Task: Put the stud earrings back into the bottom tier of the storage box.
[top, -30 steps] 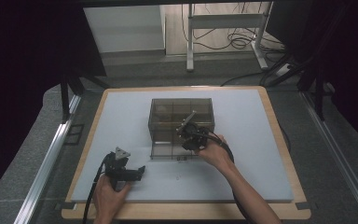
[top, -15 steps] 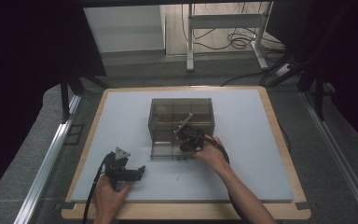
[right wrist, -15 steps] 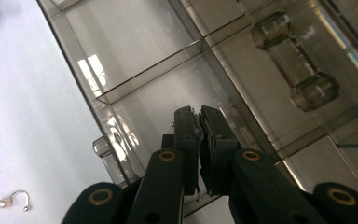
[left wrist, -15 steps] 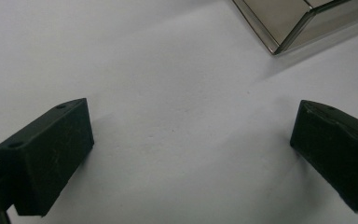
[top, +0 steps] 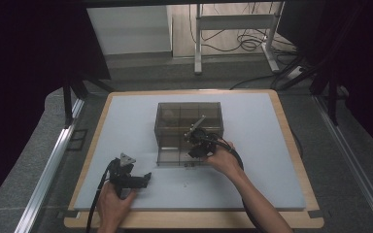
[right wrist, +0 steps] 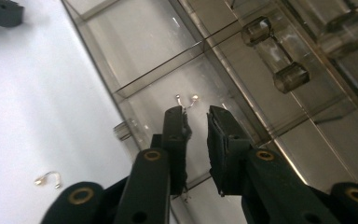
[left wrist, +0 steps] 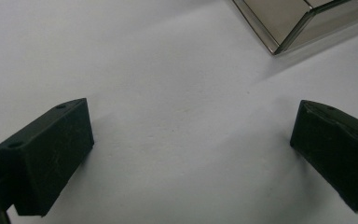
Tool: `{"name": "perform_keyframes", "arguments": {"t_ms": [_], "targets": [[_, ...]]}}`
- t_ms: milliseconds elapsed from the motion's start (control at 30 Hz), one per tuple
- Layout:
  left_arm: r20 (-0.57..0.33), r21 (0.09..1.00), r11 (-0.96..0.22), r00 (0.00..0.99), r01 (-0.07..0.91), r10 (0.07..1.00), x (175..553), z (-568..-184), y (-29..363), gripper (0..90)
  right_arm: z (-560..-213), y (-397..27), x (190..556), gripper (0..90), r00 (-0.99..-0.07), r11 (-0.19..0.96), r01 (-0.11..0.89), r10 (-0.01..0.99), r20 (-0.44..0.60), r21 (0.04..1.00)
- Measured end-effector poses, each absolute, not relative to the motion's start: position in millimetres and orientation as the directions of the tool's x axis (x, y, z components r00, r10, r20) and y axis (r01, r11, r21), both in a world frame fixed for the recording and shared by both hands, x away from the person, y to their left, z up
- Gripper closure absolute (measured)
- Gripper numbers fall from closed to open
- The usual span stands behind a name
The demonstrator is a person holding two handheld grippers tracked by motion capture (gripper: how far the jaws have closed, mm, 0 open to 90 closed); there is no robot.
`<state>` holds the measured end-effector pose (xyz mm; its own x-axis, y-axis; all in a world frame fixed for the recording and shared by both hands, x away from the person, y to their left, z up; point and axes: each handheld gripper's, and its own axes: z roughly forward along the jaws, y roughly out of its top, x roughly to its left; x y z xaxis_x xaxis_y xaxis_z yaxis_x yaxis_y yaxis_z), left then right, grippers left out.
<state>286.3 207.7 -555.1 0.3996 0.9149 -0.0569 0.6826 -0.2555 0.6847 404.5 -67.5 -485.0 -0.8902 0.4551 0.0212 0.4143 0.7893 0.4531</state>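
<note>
Two tools: left tool (left wrist: 191, 158) gapes wide; right tool (right wrist: 196, 122), slightly parted, reaches into the clear box (right wrist: 279, 116).

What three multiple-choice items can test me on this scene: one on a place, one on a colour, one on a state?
1. Where is the right tool?
A. Over the near part of the clear box
B. On the floor
C. At the left edge of the mat

2. What colour is the mat?
A. Red
B. White
C. Green

3. How do the left tool's jaws stand?
A. Shut on a hook
B. Shut, empty
C. Wide open, empty

Answers:
1 A: the right tool points down into a compartment of the clear box.
2 B: the mat is plain white.
3 C: the left tool has bare mat between its jaws.
</note>
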Motion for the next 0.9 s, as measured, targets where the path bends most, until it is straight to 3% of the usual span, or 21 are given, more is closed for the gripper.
{"name": "perform_keyframes", "arguments": {"t_ms": [233,900], "targets": [[-0.055,0.685,-0.257,0.400,0.682,0.915,286.3,-555.0,207.8,0.0,-475.7,-70.7,395.5,71.2,-0.898,0.793,0.409,0.439,0.041,0.451],[-0.058,0.688,-0.252,0.397,0.681,0.916,286.4,-555.3,207.5,0.0,-466.3,-62.3,357.4,72.9,-0.939,0.853,0.332,0.340,0.053,0.403]]}}
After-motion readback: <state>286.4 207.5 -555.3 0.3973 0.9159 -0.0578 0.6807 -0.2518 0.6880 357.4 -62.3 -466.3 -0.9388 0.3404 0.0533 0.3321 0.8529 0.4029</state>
